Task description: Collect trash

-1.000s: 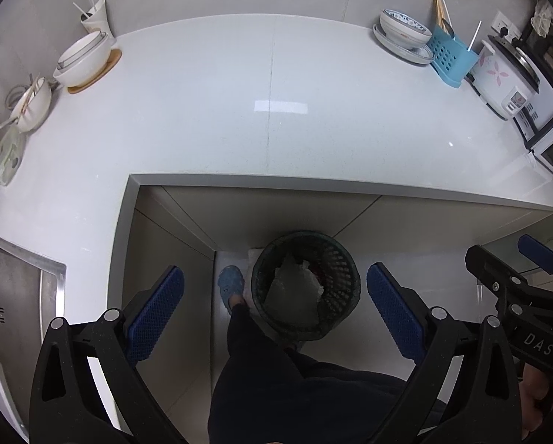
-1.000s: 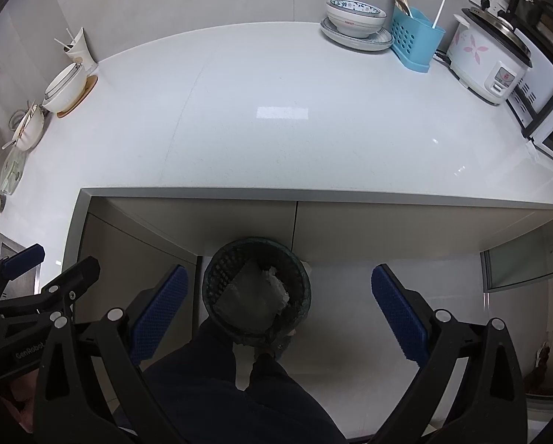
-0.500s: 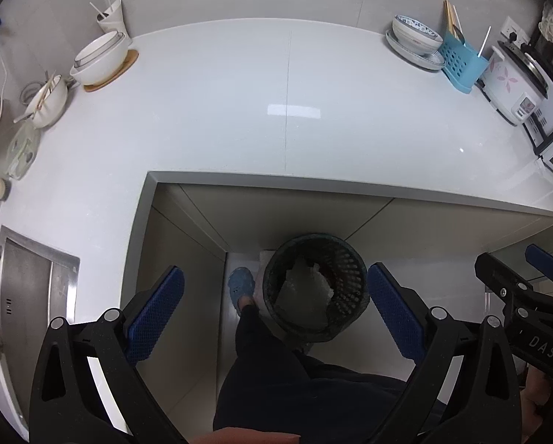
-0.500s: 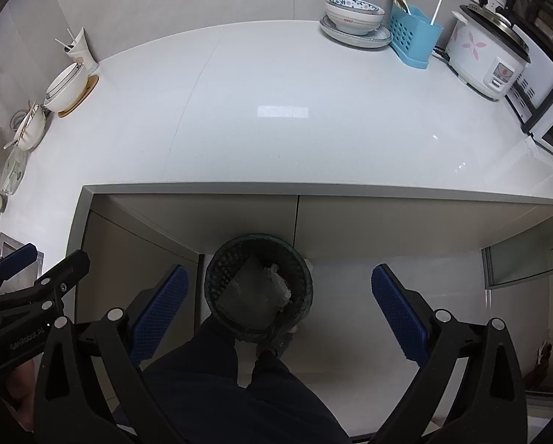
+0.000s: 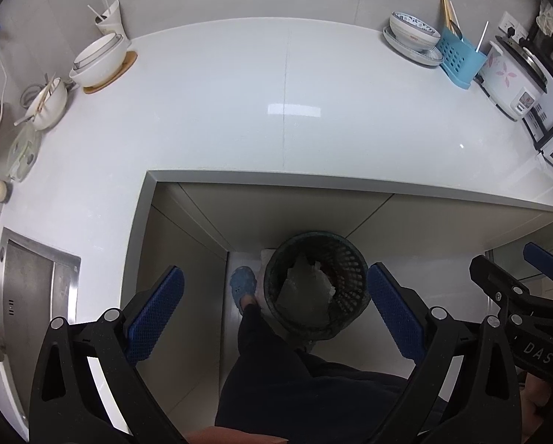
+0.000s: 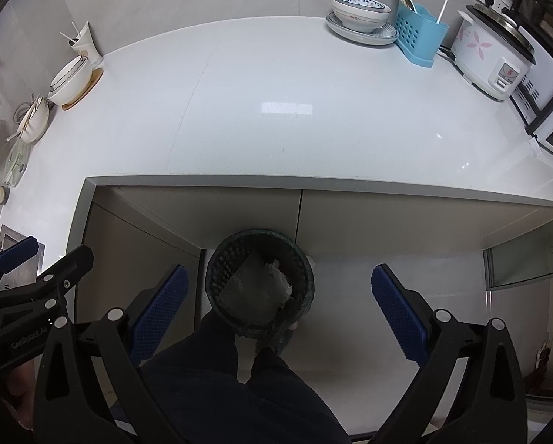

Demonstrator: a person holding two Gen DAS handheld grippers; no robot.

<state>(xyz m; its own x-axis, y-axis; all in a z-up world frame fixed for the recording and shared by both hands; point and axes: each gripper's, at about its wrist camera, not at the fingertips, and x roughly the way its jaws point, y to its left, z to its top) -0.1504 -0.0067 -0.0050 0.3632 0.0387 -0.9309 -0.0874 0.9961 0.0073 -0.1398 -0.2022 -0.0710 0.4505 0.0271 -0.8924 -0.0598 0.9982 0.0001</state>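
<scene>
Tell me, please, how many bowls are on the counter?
3: a patterned bowl on a plate at the back right, a white bowl on a wooden mat at left, another with utensils beside it.

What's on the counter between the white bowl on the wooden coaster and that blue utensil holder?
Nothing: in both wrist views the white countertop is bare between the white bowl and the blue utensil holder.

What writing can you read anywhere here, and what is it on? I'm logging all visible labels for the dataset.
"DAS", cut off at the frame edge, on the black body of the right gripper, seen from the left wrist.
"GenRobot.AI", small, on the black body of the left gripper, seen from the right wrist.
Red mark on the patterned bowl: too small to read.
Panel labels on the rice cooker: blurred, unreadable.
</scene>
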